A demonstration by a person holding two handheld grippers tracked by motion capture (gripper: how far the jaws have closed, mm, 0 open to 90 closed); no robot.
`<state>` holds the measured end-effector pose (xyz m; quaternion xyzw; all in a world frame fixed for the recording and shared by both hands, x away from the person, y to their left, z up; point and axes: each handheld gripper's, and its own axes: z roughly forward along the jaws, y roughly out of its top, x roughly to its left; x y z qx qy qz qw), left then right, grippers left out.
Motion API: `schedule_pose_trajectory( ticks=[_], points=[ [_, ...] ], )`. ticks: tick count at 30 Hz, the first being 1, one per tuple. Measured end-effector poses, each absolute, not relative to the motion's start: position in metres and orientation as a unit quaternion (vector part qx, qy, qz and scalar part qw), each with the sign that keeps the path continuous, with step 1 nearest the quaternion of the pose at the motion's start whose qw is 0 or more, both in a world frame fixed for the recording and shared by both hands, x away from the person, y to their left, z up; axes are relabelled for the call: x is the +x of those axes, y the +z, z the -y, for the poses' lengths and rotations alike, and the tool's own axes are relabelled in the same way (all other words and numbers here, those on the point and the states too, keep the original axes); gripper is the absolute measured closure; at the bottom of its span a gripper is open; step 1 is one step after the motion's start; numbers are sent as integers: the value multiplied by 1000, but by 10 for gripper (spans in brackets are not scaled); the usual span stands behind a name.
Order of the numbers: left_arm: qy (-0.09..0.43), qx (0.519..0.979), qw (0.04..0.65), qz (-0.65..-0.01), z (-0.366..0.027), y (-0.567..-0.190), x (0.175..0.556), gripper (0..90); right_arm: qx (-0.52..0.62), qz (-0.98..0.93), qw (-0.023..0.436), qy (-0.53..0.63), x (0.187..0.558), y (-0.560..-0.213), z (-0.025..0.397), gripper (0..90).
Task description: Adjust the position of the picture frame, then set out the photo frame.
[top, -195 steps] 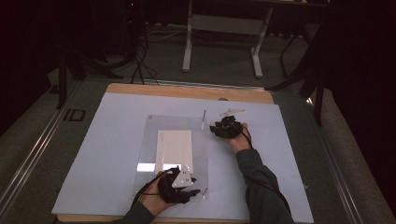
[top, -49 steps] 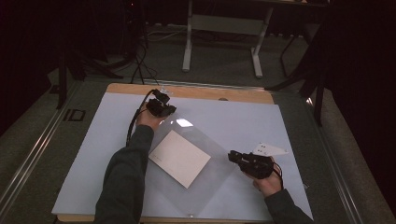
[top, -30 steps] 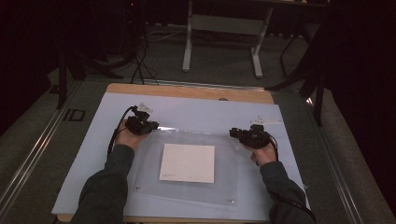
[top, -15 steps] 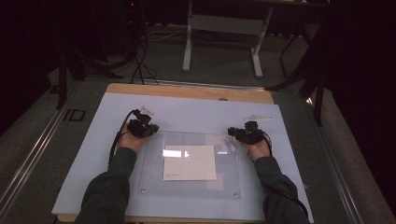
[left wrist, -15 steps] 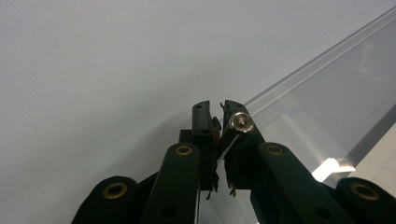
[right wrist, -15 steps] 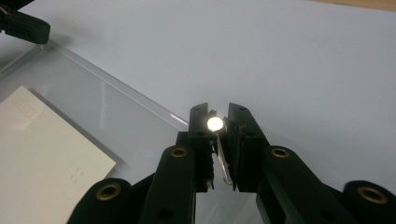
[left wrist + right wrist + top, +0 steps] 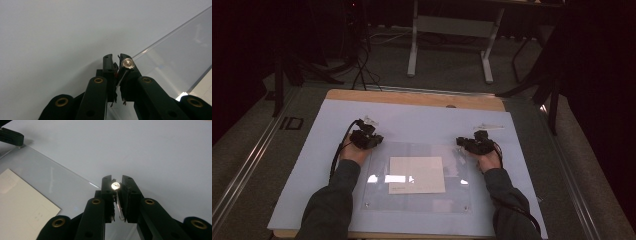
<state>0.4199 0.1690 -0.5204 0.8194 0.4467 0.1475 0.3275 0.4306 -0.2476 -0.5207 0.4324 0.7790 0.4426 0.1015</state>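
Note:
A clear acrylic sheet point(image 7: 377, 195) lies flat on the pale blue table top point(image 7: 422, 120), with a white paper card point(image 7: 417, 175) at its middle. My left gripper point(image 7: 370, 140) is at the sheet's far left corner. In the left gripper view its jaws point(image 7: 116, 58) are shut on that corner, beside a silver screw head point(image 7: 127, 63). At the far right corner my right gripper point(image 7: 465, 144) is shut the same way, and its jaws point(image 7: 117, 180) pinch the sheet edge point(image 7: 62, 182) at a shiny screw point(image 7: 115, 185). The card point(image 7: 22, 202) lies to the left under the clear sheet.
The pale top rests on a wooden table whose far edge point(image 7: 412, 97) shows. Behind it stand a metal desk frame point(image 7: 449, 45) and dark stands with cables point(image 7: 357, 55). Bare pale surface lies beyond and beside the sheet.
The sheet went from a skewed pose to lying square with the table, and both grippers now hold its two far corners. In the last half second it barely moved.

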Motion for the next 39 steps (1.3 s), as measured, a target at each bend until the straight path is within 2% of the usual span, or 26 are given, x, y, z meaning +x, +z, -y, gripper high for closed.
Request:
schedule_pose_trajectory(
  ticks=[13,22,29,34,39],
  points=[
    [145,814,340,-449,-171,-523,420,823,427,-782,110,441,429,-522,247,808],
    [158,784,384,-461,-180,-520,407,720,425,-781,108,445,429,-524,248,803],
    [164,757,420,-473,-191,-517,400,600,417,-786,137,435,425,-523,247,768],
    [165,737,454,-472,-198,-517,393,602,398,-793,174,428,418,-521,244,755],
    [169,741,453,-466,-198,-517,391,614,395,-784,192,438,414,-517,245,774]
  ],
)
